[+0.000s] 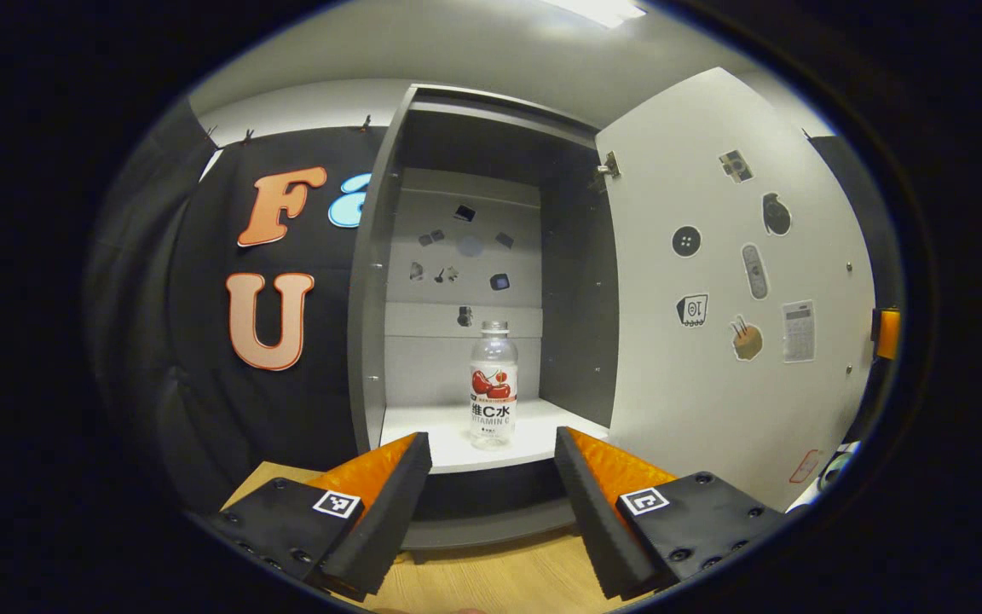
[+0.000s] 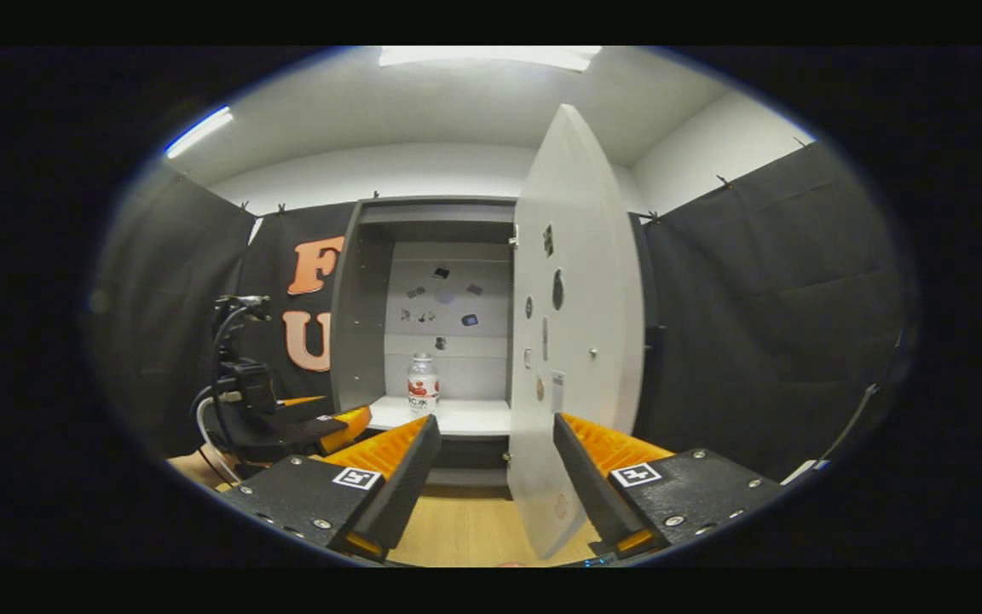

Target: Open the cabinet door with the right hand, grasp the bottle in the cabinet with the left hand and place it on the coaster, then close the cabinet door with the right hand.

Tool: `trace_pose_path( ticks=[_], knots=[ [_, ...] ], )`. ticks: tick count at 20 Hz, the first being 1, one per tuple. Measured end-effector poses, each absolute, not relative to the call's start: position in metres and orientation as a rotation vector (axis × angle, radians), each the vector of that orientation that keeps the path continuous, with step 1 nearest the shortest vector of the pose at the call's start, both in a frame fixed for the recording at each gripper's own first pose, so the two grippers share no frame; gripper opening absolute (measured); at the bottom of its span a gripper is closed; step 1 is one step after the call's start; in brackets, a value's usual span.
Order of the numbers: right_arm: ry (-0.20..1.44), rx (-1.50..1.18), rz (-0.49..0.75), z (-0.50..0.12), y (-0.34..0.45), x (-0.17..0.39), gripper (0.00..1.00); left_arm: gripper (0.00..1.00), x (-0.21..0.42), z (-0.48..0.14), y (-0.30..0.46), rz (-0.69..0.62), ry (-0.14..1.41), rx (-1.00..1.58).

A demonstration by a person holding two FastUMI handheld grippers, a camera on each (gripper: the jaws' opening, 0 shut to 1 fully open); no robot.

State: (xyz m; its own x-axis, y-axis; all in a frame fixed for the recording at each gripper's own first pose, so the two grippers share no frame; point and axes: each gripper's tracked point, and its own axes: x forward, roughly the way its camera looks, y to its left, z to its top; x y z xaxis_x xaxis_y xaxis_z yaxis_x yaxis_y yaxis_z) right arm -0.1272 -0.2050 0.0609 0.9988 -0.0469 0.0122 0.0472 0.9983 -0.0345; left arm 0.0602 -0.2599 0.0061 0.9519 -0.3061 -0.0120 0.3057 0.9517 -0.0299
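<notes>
The grey cabinet [image 1: 372,281] stands open. A clear bottle [image 1: 493,384] with a cherry label stands upright on its white shelf [image 1: 440,443], a little beyond my left gripper [image 1: 491,477], which is open and centred on the bottle without touching it. The white door [image 1: 738,298], covered in stickers, is swung out to the right. In the right gripper view the door [image 2: 576,341] is nearly edge-on, its lower part between the fingers of my open right gripper [image 2: 495,465]. There the bottle [image 2: 423,384] is small and far, and the left gripper [image 2: 320,426] reaches toward the shelf.
A light wooden tabletop [image 1: 491,580] runs under the cabinet. Black cloth walls [image 2: 764,324] close the booth on both sides. A hand [image 2: 193,465] and cables [image 2: 227,358] show behind the left gripper.
</notes>
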Motion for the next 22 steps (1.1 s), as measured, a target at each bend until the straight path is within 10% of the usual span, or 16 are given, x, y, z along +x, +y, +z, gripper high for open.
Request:
trace_pose_path(
  ticks=[22],
  knots=[
    [0.049, -0.037, -0.175, 0.011, -0.145, 0.018, 0.93, 0.95, 0.26, -0.018, -0.331, -0.536, -0.005, -0.022]
  ],
)
